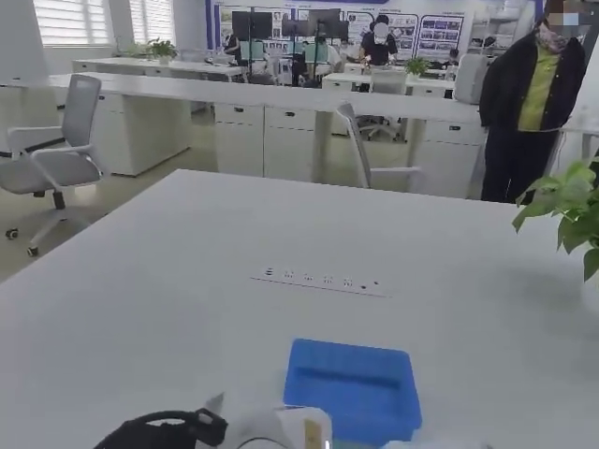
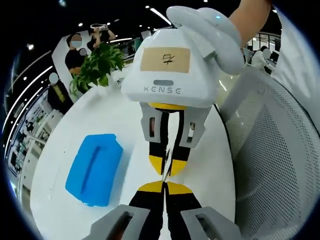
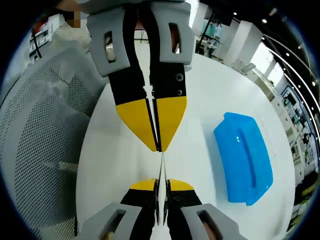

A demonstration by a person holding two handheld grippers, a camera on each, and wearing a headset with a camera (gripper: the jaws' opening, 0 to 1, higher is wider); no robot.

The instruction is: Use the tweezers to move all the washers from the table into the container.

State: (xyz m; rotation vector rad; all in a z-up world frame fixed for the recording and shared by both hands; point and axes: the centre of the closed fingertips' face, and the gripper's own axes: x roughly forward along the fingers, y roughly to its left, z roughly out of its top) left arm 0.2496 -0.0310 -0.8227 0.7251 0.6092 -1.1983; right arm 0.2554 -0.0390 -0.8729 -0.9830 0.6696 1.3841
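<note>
The blue container lies on the white table just ahead of me; it also shows as the blue container and the blue container. My right gripper is shut on thin metal tweezers that stick out past its yellow tips. My left gripper is shut and points straight at the right gripper, tip to tip, with the tweezers between them. In the right gripper view the left gripper hangs from the top, just above the tweezers' end. I see no washers.
A socket strip is set into the tabletop beyond the container. A leafy plant stands at the right edge. A person stands behind the table, near an office chair. A mesh chair back is close beside the grippers.
</note>
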